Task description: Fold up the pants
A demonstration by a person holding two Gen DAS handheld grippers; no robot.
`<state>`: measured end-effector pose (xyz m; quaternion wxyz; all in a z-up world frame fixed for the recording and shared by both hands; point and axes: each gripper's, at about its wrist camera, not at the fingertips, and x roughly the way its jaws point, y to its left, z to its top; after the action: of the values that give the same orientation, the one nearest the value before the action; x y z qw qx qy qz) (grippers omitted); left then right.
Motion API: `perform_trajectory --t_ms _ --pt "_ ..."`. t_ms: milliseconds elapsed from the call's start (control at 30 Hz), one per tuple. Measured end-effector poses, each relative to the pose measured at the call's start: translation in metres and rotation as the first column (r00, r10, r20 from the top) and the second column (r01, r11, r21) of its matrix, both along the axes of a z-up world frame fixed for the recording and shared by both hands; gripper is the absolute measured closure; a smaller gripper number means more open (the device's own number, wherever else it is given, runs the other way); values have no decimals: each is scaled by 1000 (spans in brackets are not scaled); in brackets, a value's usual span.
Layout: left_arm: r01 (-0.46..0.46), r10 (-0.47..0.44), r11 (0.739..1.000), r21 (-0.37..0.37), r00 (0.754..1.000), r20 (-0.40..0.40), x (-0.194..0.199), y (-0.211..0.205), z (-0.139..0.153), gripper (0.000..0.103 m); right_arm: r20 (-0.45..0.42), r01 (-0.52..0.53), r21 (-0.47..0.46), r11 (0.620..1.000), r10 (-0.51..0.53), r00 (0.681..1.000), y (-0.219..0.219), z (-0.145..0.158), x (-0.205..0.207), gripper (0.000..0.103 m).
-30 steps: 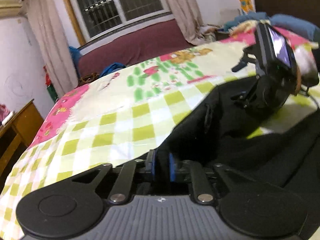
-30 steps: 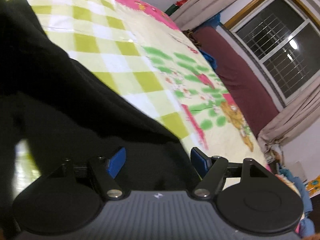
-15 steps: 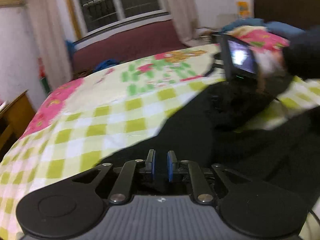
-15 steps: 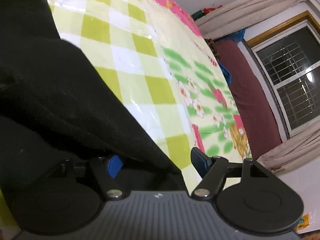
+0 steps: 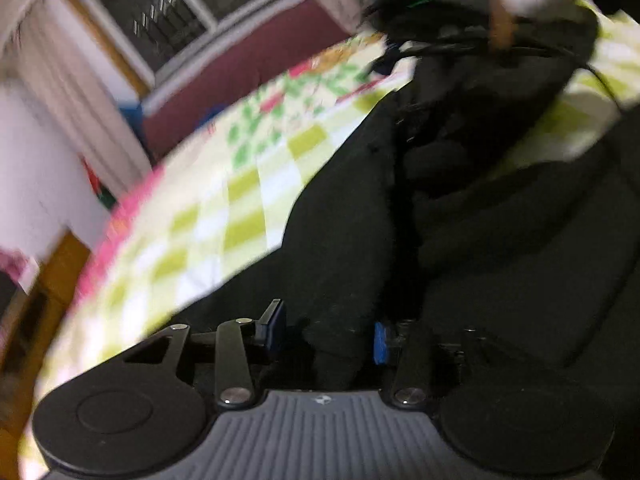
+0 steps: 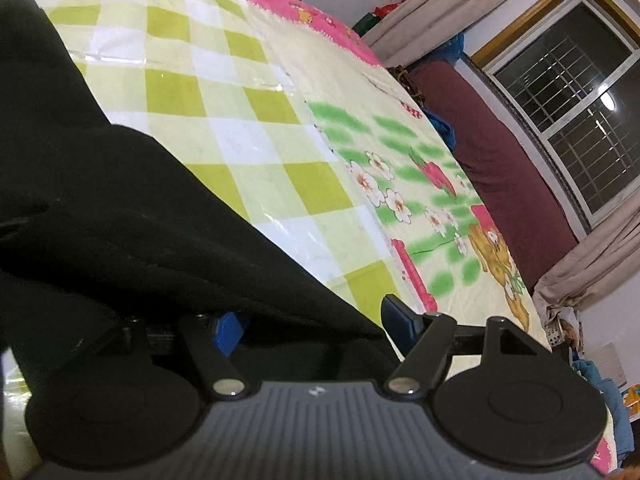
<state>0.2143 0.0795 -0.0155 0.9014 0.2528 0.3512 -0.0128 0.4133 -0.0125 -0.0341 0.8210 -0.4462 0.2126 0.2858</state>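
Black pants (image 5: 460, 220) lie crumpled on a checked bedspread (image 5: 224, 216). My left gripper (image 5: 328, 334) is open, its blue pads apart, with a fold of the black cloth between them; this view is blurred. The right gripper body (image 5: 460, 28) shows at the top right of the left wrist view, over the far end of the pants. In the right wrist view the pants (image 6: 120, 220) fill the left side. My right gripper (image 6: 312, 324) is open, with the pants' edge lying between its pads and partly hiding the left pad.
The green-and-white checked bedspread (image 6: 256, 120) with floral and pink patches covers the bed. A maroon sofa (image 6: 500, 168) stands under a barred window (image 6: 580, 100). Curtains hang at both sides. A wooden cabinet (image 5: 52, 276) stands by the bed's left edge.
My left gripper was shut on the pants and has opened. The left view has tilted and swung quickly. The right gripper stays open and has shifted a little along the pants' edge.
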Motion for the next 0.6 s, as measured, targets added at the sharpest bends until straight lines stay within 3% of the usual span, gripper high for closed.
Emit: perform_trajectory --t_ms 67,167,267,367,500,567,600 --pt "2 -3 998 -65 1000 -19 11 9 7 65 18 -23 -23 999 23 1000 2 -5 -5 31" --pt "-3 2 993 -122 1000 -16 17 18 18 72 43 -44 -61 997 46 998 5 -13 -3 31" --pt "-10 11 991 -135 1000 8 11 25 28 75 30 -12 -38 999 14 999 4 -10 9 35" --pt "-11 14 987 -158 1000 19 7 30 34 76 -25 60 -30 998 -61 998 1 -11 27 84" --pt "-4 8 988 -157 1000 23 6 28 32 76 -16 73 -67 995 -74 997 3 -17 35 83" --pt "-2 6 987 -158 1000 24 4 29 33 76 -3 41 -96 995 -42 999 1 -19 32 76" --pt "-4 8 987 -163 1000 25 4 30 34 76 11 30 -115 993 -29 1000 1 -20 31 81"
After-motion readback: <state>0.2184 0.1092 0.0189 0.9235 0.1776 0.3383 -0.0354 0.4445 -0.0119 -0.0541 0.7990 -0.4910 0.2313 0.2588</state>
